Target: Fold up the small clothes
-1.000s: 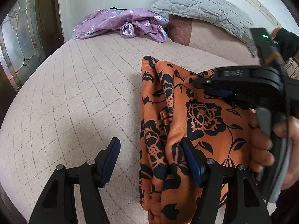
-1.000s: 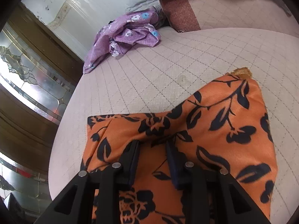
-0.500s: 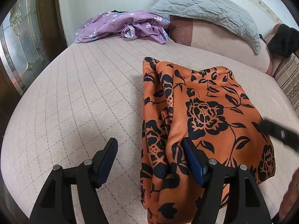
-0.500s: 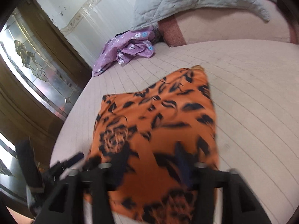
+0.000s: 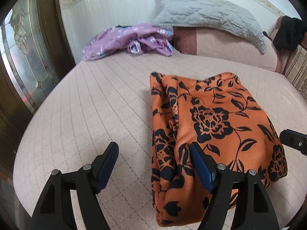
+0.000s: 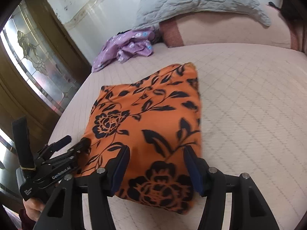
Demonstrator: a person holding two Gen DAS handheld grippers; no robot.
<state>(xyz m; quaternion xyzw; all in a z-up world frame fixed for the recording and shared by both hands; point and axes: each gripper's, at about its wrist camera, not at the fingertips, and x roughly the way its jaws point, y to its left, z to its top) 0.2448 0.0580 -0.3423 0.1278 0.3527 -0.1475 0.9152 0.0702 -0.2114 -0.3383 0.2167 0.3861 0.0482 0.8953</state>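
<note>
An orange cloth with black flowers (image 5: 220, 118) lies folded on the pale quilted bed (image 5: 96, 105). My left gripper (image 5: 153, 149) is at the cloth's near left corner, jaws opening. Its right finger rests on the bunched left fold and its left finger hangs over bare bed; nothing is pinched. In the right wrist view my right gripper (image 6: 157, 151) stands open just above the near edge of the orange cloth (image 6: 153, 111), pads apart from the fabric. The left gripper (image 6: 76, 140) shows there at the cloth's left corner, held by a hand.
A crumpled purple flowered garment (image 5: 130, 40) lies at the far side of the bed. Behind it a grey quilted pillow (image 5: 207, 17) rests on a pink bolster. A wooden door with leaded glass (image 5: 25, 57) stands at the left. Dark fabric (image 5: 289, 32) hangs at the far right.
My right gripper has let go of the orange cloth, widened its jaws and drawn back toward the cloth's near edge. The cloth now lies flat. The left gripper has barely moved.
</note>
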